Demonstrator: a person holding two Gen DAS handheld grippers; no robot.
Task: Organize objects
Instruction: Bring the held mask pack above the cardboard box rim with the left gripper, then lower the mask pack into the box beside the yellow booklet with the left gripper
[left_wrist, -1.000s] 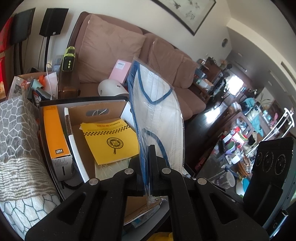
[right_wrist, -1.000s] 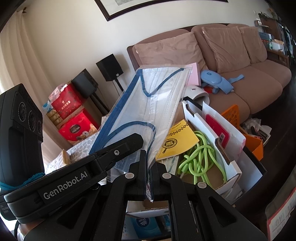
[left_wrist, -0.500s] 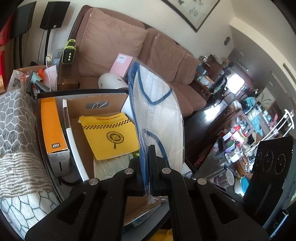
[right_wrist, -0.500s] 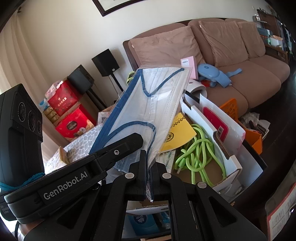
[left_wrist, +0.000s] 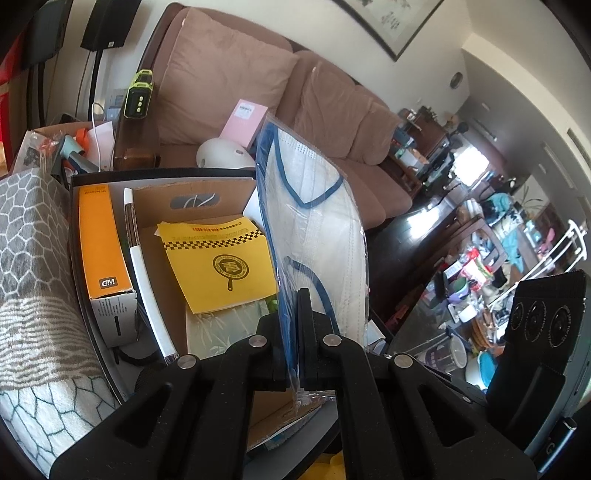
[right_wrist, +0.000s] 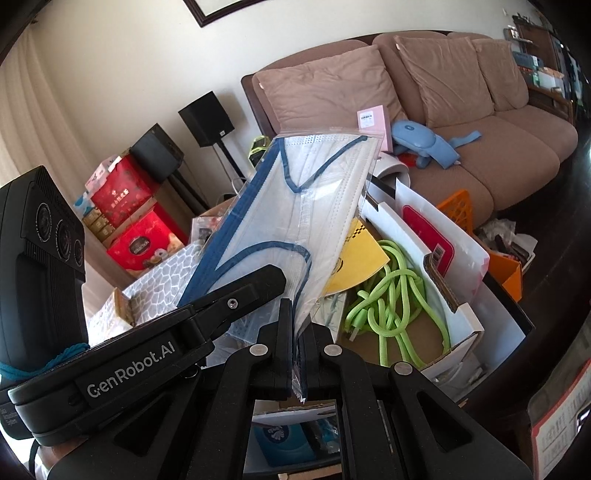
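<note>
Both the left gripper (left_wrist: 294, 334) and the right gripper (right_wrist: 295, 343) are clamped on the clear plastic-bagged white face mask with blue straps (left_wrist: 317, 229), frame centre, above the open cardboard box (left_wrist: 155, 199).

Brown sofa (right_wrist: 424, 122), cream wall (right_wrist: 110, 55), dark floor (left_wrist: 402, 236)

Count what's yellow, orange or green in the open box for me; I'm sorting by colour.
Yellow: 1, the booklet
Orange: 1, the long carton
Green: 1, the coiled cord
Total: 3
</note>
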